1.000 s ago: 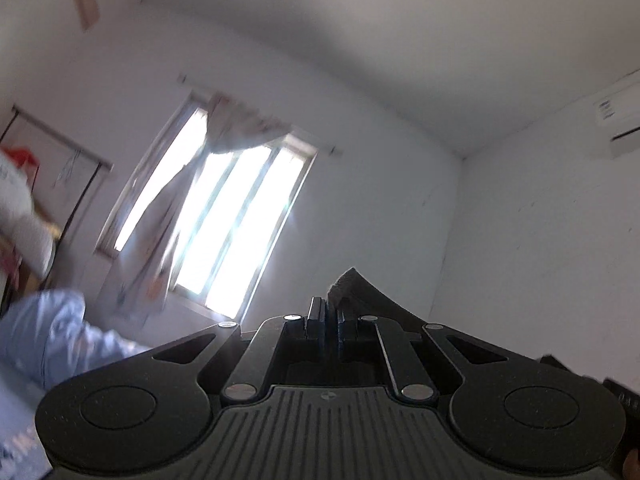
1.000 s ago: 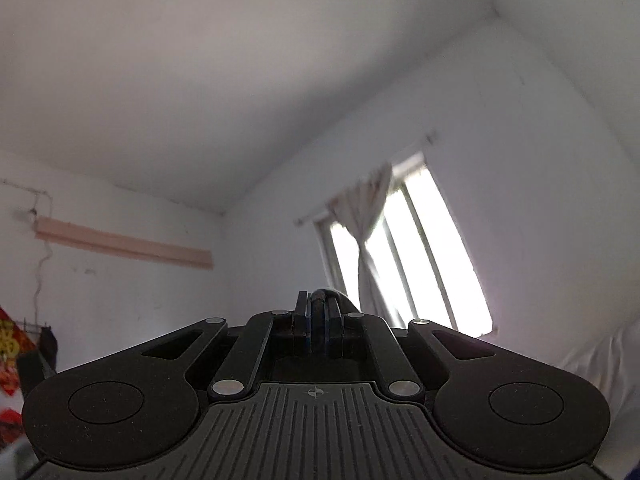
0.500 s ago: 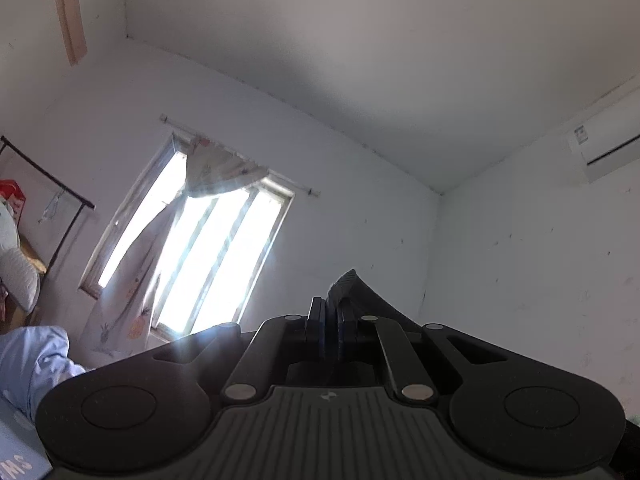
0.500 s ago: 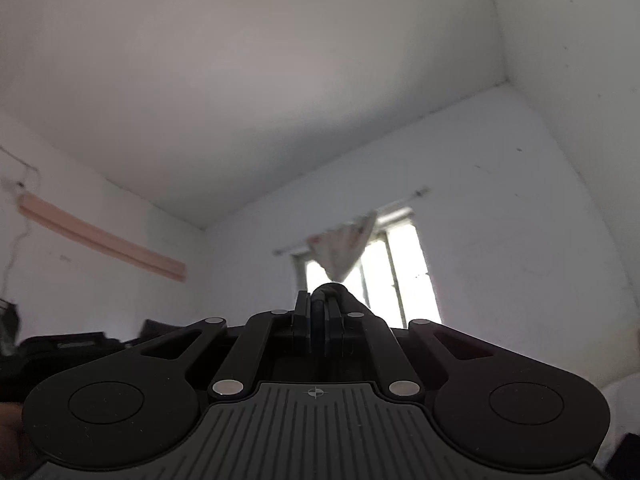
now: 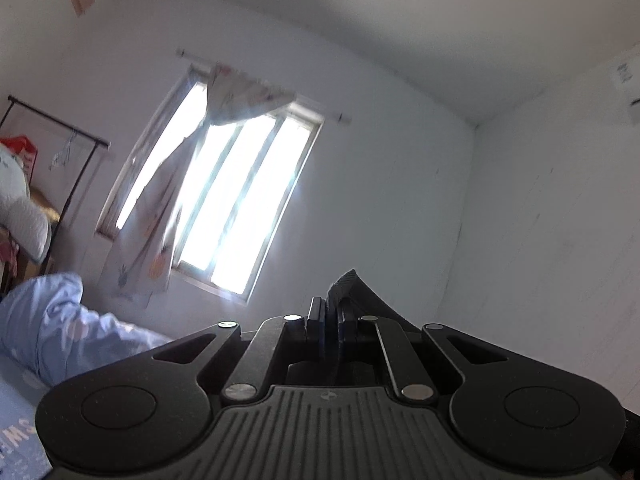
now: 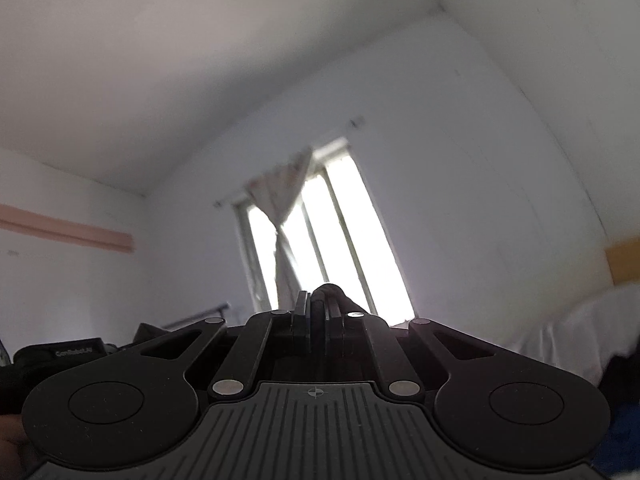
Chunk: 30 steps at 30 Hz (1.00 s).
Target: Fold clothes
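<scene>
We see only a cropped corner of the air conditioner [image 5: 628, 80]; the light-blue bedding [image 5: 60, 336] is blurred; the curtain [image 6: 282, 196] smears.

The matt black plastic left gripper [image 5: 332, 320] has a ribbed grey top and shiny round metal pins. At nine o'clock lies crumpled pale-blue soft cloth bedding [image 5: 60, 328]. The thin patterned cloth curtain [image 5: 160, 216] hangs before matt white plastered walls [image 5: 400, 208].
</scene>
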{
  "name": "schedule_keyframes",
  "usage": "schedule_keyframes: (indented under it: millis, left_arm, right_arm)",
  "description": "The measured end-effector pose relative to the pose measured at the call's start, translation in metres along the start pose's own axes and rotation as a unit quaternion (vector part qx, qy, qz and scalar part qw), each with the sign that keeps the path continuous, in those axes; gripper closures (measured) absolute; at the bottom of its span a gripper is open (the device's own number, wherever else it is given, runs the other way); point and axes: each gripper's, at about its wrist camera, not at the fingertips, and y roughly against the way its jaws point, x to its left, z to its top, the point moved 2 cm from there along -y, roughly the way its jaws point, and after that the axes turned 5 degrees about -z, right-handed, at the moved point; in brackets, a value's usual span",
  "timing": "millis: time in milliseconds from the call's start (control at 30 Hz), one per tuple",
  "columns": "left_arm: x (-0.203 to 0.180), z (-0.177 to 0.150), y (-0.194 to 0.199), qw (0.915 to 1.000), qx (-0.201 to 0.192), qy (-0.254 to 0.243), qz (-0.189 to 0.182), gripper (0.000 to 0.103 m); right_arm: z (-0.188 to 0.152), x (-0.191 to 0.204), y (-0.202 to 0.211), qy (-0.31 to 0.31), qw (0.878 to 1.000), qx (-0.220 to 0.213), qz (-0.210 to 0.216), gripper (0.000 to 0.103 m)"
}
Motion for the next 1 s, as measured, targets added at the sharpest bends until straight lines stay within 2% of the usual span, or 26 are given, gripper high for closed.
schedule_keyframes:
  millis: [233,333,433,567,700,767,900,1000]
  left_arm:
    - [0.053,-0.033,-0.097,0.9961,0.076,0.017,0.041,0.094]
    - [0.065,-0.056,-0.104,0.9923,0.103,0.031,0.060,0.094]
    - [0.088,-0.084,-0.140,0.9869,0.132,0.042,0.081,0.094]
    - [0.132,-0.133,-0.196,0.9748,0.182,0.074,0.105,0.094]
    - [0.171,-0.189,-0.248,0.9635,0.225,0.072,0.125,0.094]
    - [0.191,-0.218,-0.269,0.9569,0.247,0.066,0.137,0.094]
    - [0.225,-0.276,-0.294,0.9409,0.291,0.063,0.162,0.094]
    - [0.239,-0.309,-0.296,0.9316,0.316,0.056,0.172,0.094]
  right_arm:
    - [-0.059,-0.046,-0.091,-0.009,0.997,0.074,-0.038,0.096]
    - [-0.086,-0.067,-0.139,-0.011,0.993,0.102,-0.060,0.095]
    - [-0.121,-0.097,-0.193,-0.040,0.987,0.132,-0.077,0.095]
    - [-0.186,-0.139,-0.248,-0.072,0.977,0.170,-0.102,0.095]
    - [-0.250,-0.176,-0.288,-0.084,0.968,0.204,-0.121,0.095]
    - [-0.287,-0.198,-0.316,-0.090,0.959,0.230,-0.138,0.095]
    - [-0.354,-0.226,-0.365,-0.064,0.946,0.275,-0.162,0.095]
    - [-0.398,-0.247,-0.390,-0.059,0.935,0.306,-0.171,0.095]
